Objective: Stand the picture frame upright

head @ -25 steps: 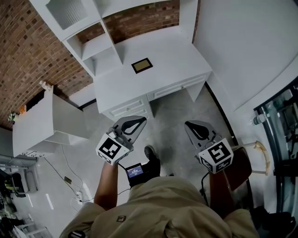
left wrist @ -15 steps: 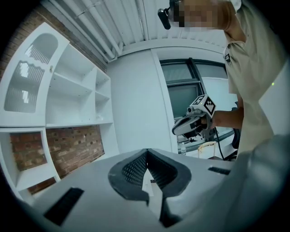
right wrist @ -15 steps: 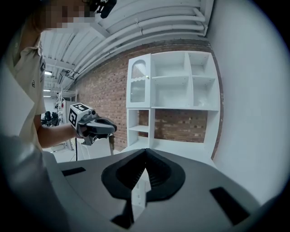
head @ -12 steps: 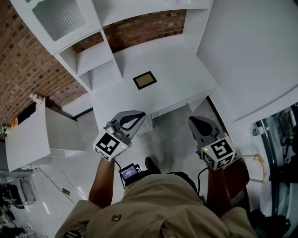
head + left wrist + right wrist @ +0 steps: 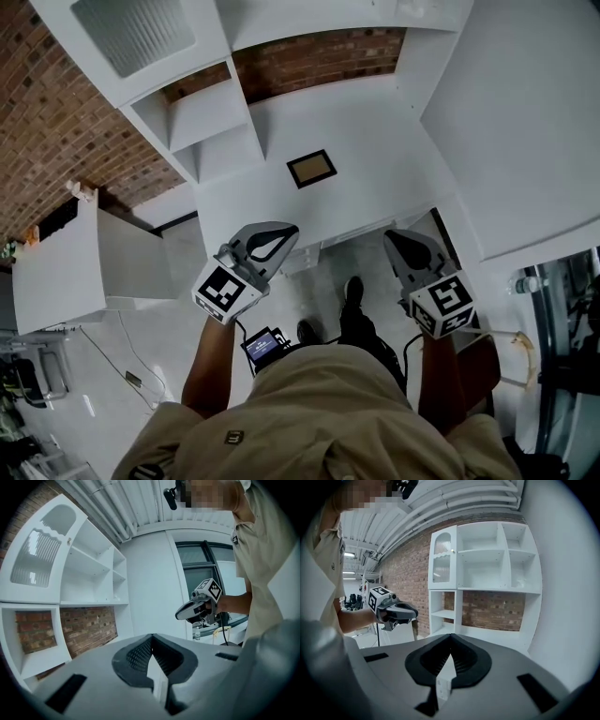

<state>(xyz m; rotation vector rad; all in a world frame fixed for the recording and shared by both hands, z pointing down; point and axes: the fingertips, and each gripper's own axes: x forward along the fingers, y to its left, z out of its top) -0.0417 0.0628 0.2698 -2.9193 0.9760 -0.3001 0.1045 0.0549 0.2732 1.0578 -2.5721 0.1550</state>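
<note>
A small picture frame with a dark border and tan face lies flat on the white desk, seen in the head view. My left gripper hovers over the desk's near edge, shut, with nothing between its jaws. My right gripper hangs beside it to the right, also shut and empty. Both stay well short of the frame. In the left gripper view the right gripper shows ahead; in the right gripper view the left gripper shows at the left. The frame is hidden in both gripper views.
White shelving with a brick back wall rises behind the desk. A low white cabinet stands at the left. A white wall is at the right. The person's shoes are on the grey floor under the desk edge.
The person has stepped toward the desk; the frame and desk now lie nearer to both grippers. Both grippers stay shut, held in the same pose.
</note>
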